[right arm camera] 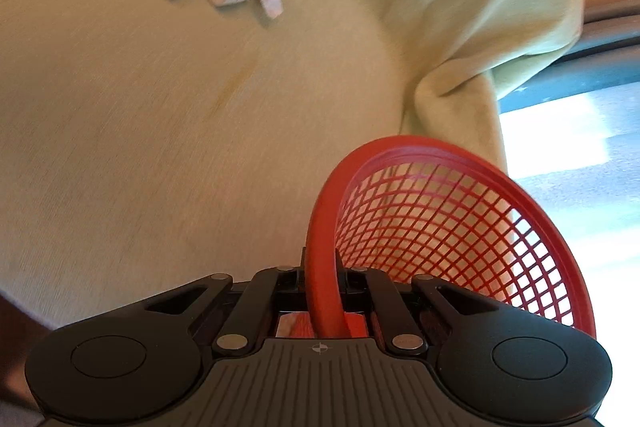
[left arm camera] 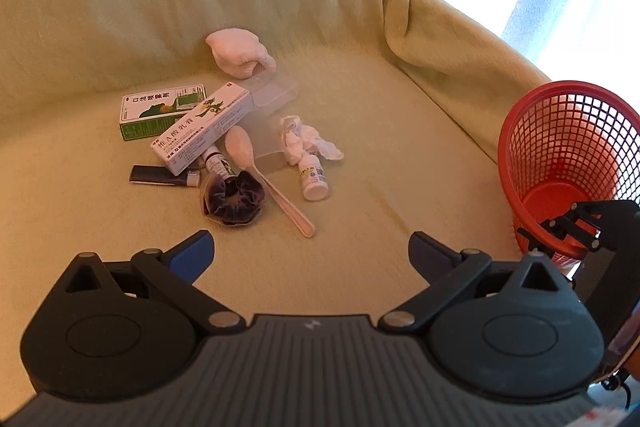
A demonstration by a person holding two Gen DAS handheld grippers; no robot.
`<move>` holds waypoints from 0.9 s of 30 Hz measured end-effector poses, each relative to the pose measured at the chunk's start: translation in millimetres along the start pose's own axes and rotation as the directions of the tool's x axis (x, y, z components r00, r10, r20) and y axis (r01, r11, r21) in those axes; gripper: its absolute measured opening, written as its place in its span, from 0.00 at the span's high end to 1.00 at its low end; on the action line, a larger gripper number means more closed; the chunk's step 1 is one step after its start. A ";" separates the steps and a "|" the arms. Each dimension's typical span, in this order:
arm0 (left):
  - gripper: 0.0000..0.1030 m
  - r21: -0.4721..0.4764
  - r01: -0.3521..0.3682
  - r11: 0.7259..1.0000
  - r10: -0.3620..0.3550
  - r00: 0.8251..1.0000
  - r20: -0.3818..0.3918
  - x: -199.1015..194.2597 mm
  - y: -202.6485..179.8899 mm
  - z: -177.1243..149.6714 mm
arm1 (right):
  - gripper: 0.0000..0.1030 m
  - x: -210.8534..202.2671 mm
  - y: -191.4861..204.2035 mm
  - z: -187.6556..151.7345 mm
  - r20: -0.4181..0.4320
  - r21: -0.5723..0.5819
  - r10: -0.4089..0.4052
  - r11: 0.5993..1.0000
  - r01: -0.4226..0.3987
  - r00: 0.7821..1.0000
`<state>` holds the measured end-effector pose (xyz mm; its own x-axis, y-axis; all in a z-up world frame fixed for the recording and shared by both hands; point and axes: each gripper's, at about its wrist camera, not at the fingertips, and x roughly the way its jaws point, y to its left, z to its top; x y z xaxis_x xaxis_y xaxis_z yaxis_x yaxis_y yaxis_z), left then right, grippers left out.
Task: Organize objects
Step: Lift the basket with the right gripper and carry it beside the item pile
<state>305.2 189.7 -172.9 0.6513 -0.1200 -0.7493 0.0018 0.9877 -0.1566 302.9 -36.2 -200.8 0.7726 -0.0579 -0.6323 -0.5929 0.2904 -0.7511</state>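
The left gripper (left arm camera: 311,253), jaws wide apart, hovers before a clutter pile; red basket (left arm camera: 568,163) stands right.

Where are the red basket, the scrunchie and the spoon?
Basket (right arm camera: 320,211): right wrist view, on its rim.
Scrunchie (left arm camera: 236,199): left wrist view, on its velvet ring.
Spoon (left arm camera: 240,147): left wrist view, on its bowl.

Bare blanket (left arm camera: 360,163) before clutter (left arm camera: 224,143), seemingly.

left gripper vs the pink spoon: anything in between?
Nothing. In the left wrist view the open left gripper faces the pink spoon across bare yellow-green cover. The dark scrunchie lies just left of that line.
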 end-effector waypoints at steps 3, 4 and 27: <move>0.02 -0.013 0.016 1.000 -0.015 0.998 0.056 9.7 3.1 -12.9 | 0.98 7.6 15.0 3.2 0.048 0.003 -0.079 0.997 0.079 0.996; 0.02 -0.014 0.023 1.000 -0.022 0.997 0.072 12.7 3.6 -16.6 | 0.98 10.0 19.8 3.0 0.064 0.005 -0.107 0.994 0.107 0.992; 0.02 0.063 0.133 0.989 -0.145 0.946 0.290 -4.9 40.0 -50.0 | 1.00 34.6 83.3 -1.2 0.106 0.235 -0.428 0.888 0.396 0.897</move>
<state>264.2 224.8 -207.7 0.8360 -0.2279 -0.4992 0.1362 0.9674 -0.2136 280.0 -15.2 -285.5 0.9713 -0.0755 -0.2256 -0.1669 0.4596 -0.8723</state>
